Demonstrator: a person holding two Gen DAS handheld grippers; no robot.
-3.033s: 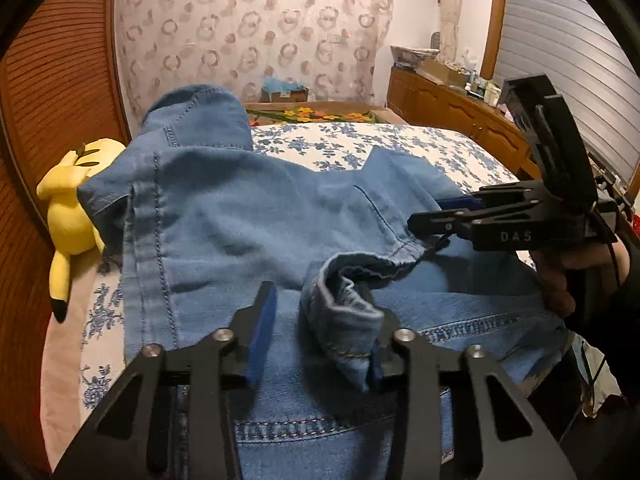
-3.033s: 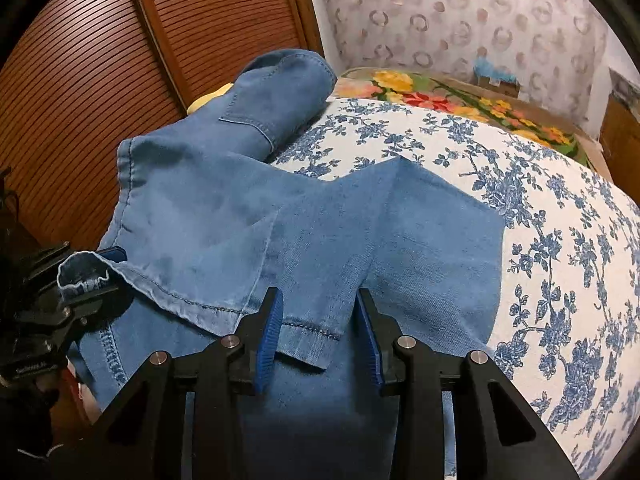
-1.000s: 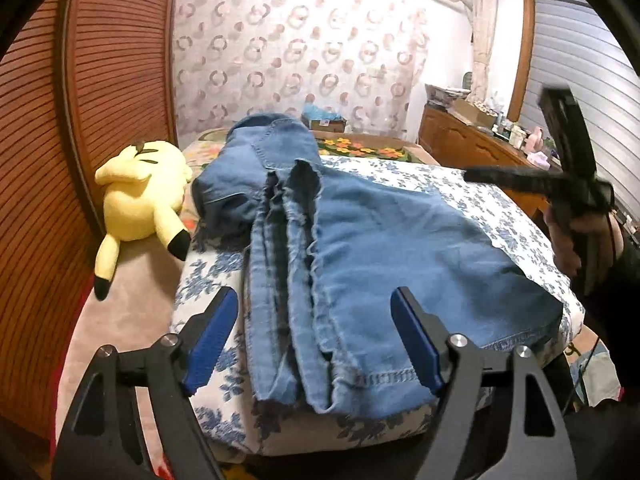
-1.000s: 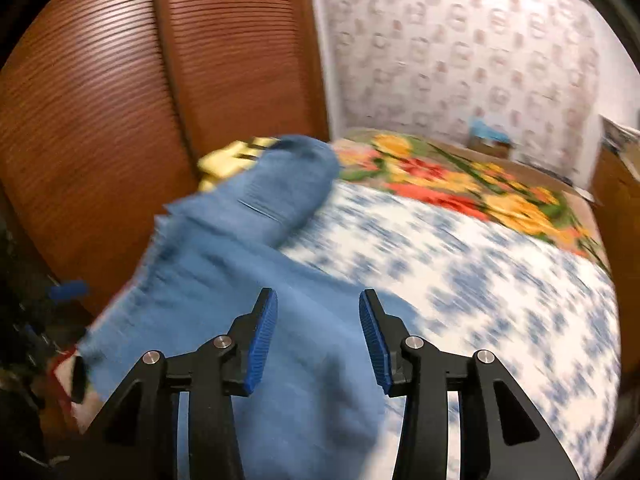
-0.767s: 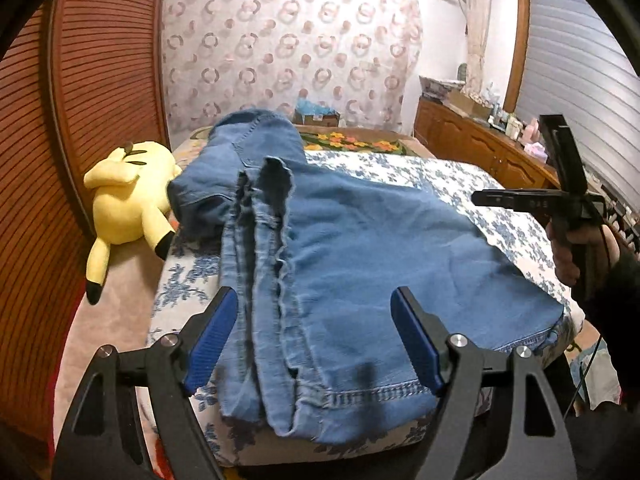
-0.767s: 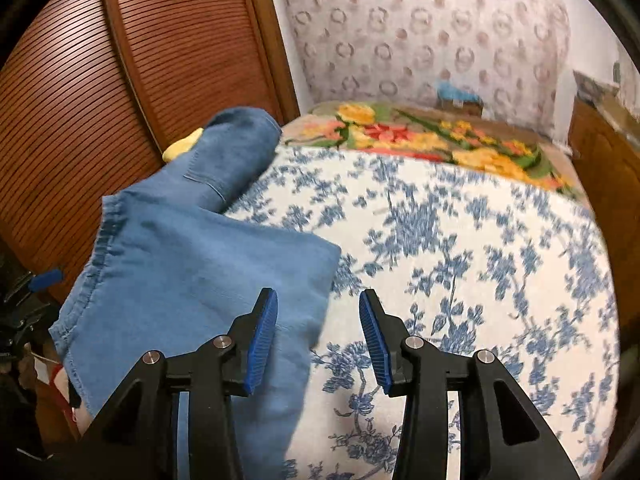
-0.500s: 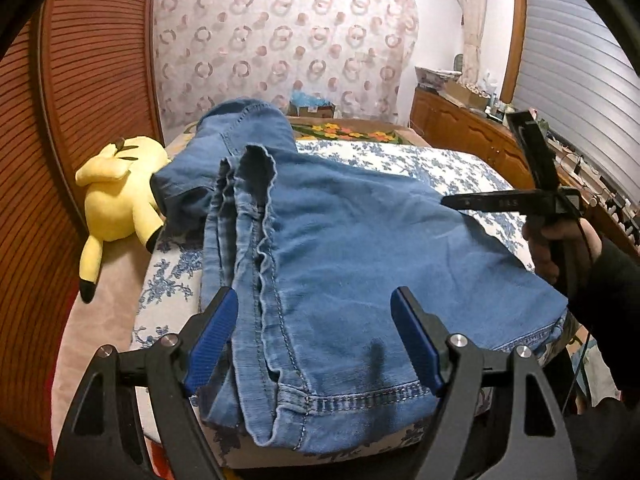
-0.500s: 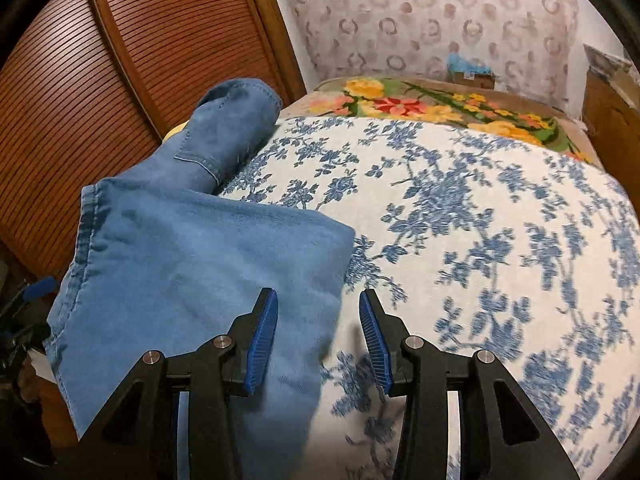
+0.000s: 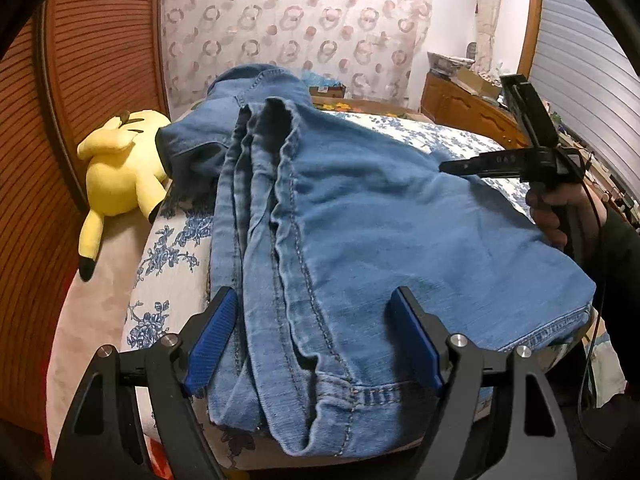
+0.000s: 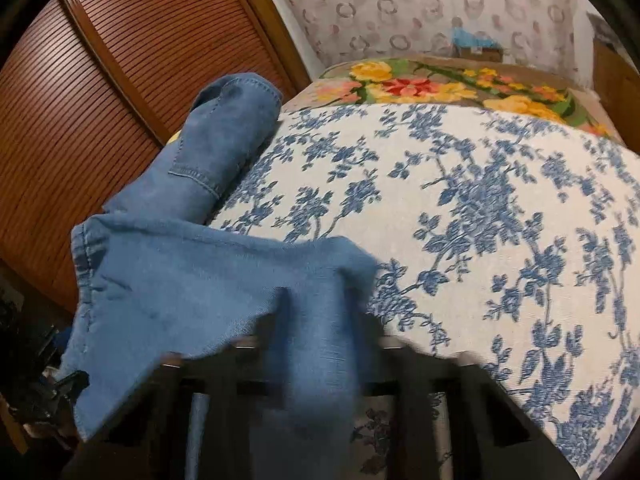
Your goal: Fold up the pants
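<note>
Right gripper (image 9: pixel 448 167) has just closed, pinching blue denim pants' (image 9: pixel 400 220) fold to lift; left gripper (image 9: pixel 316 344) open above the hem

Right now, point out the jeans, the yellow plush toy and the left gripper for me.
jeans (image 9: pixel 400 220): left wrist view, flat top layer of denim.
yellow plush toy (image 9: pixel 120 172): left wrist view, middle of its body, beside the bed.
left gripper (image 9: pixel 316 344): left wrist view, midway between its blue-padded fingertips, open over the jeans' near edge.

Yellow plush toy (image 9: pixel 120 164) beside floral bedspread (image 10: pixel 500 208); wooden slatted doors (image 10: pixel 120 60) behind.
</note>
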